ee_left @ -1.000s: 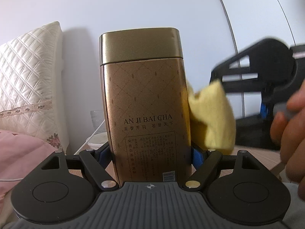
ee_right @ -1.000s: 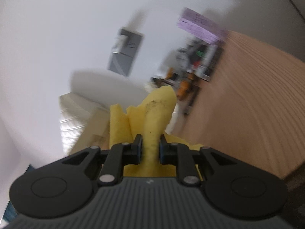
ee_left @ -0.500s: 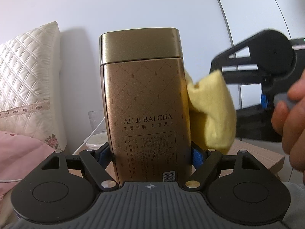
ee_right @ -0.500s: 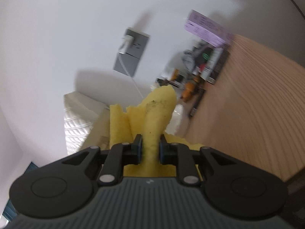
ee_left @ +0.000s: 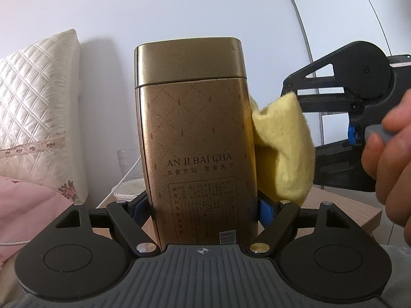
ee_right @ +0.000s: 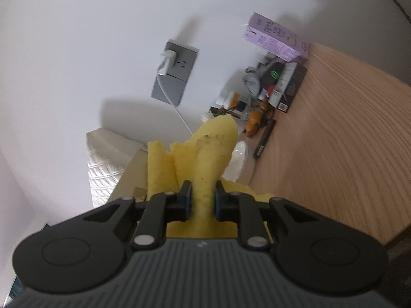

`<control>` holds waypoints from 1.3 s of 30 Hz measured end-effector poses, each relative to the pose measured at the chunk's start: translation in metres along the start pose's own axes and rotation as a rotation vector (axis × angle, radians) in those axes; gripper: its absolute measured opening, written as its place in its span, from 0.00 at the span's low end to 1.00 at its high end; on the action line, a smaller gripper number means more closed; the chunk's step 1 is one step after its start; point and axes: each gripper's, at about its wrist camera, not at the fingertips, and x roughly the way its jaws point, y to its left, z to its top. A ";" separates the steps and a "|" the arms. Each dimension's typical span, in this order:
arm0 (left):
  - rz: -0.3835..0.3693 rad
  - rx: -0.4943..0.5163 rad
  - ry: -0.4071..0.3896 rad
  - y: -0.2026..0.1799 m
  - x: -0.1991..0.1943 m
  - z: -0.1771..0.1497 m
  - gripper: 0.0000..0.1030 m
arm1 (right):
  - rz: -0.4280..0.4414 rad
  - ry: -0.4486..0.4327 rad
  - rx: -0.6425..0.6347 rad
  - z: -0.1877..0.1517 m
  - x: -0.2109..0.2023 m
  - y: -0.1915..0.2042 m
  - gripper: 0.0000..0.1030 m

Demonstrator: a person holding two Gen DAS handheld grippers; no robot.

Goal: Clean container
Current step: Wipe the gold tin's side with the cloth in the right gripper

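Note:
A tall gold tea tin with a lid stands upright between the fingers of my left gripper, which is shut on its lower sides. A yellow cloth presses against the tin's right side. My right gripper is shut on that yellow cloth, which sticks out past its fingers and shows dark smudges. In the left wrist view the right gripper's black body comes in from the right, with a hand around it. The tin's right face is hidden by the cloth.
A quilted cream pillow and pink bedding lie at the left. A glass and white cable stand behind the tin on a wooden bedside table. The right wrist view shows a wall socket, a purple box and small clutter.
The yellow cloth and the right gripper have shifted slightly up along the tin's right side. The tin and left gripper have stayed still. The right wrist view has sharpened.

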 end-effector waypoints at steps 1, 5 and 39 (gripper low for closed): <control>-0.001 0.001 0.000 0.001 0.001 0.000 0.80 | 0.013 -0.002 -0.001 0.002 0.000 0.003 0.19; -0.013 0.007 -0.001 0.001 0.000 0.000 0.80 | 0.066 -0.013 -0.020 0.007 -0.002 0.015 0.19; -0.169 0.018 -0.004 0.057 0.035 0.007 0.80 | 0.024 0.013 0.048 0.000 -0.004 -0.003 0.20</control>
